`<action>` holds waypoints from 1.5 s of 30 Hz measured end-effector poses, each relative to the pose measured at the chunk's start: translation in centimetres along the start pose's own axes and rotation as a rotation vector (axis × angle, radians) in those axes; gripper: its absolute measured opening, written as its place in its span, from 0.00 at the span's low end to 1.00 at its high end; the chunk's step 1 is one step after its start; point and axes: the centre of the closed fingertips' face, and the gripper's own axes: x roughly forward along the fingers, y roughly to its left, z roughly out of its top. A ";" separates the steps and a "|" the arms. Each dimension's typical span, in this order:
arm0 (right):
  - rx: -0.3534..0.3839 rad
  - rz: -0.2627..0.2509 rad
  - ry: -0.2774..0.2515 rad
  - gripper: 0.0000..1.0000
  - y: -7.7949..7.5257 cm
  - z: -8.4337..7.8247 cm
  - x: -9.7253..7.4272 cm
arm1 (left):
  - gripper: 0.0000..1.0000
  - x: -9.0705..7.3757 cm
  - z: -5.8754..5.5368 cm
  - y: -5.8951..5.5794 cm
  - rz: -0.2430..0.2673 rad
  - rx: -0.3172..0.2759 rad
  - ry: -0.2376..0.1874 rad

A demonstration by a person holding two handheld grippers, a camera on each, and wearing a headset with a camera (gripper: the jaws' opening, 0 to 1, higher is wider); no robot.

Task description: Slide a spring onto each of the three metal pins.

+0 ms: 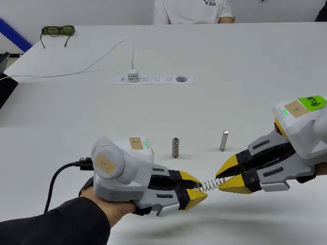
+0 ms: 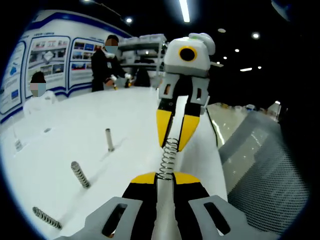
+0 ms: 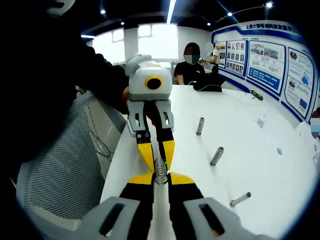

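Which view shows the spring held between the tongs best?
Left gripper view: the spring runs lengthwise between the left tongs and right tongs, coils clear. Head view shows it small; right gripper view sees it nearly end-on.

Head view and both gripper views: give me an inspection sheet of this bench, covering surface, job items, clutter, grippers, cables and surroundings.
Surface: white table.
Job's things: held spring spans both grippers; sprung pin upright; bare pin upright; second spring on the table, pin inside unclear.
Clutter: glasses.
Grippers: left gripper and right gripper, each shut on the held spring.
Cables: black cable behind left gripper; white cable near power strip.
Surroundings: person at far edge.
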 end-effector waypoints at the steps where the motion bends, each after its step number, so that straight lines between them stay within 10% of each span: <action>1: 0.002 0.002 -0.009 0.12 0.0 0.3 0.0 | 0.11 0.0 0.0 0.0 0.002 0.004 0.003; 30: -0.040 -0.029 -0.103 0.11 -0.2 3.8 1.6 | 0.12 0.0 0.3 0.2 0.013 -0.006 -0.012; 45: -0.015 -0.084 -0.096 0.11 -1.6 3.3 0.4 | 0.34 -0.2 0.2 1.0 0.046 -0.059 -0.028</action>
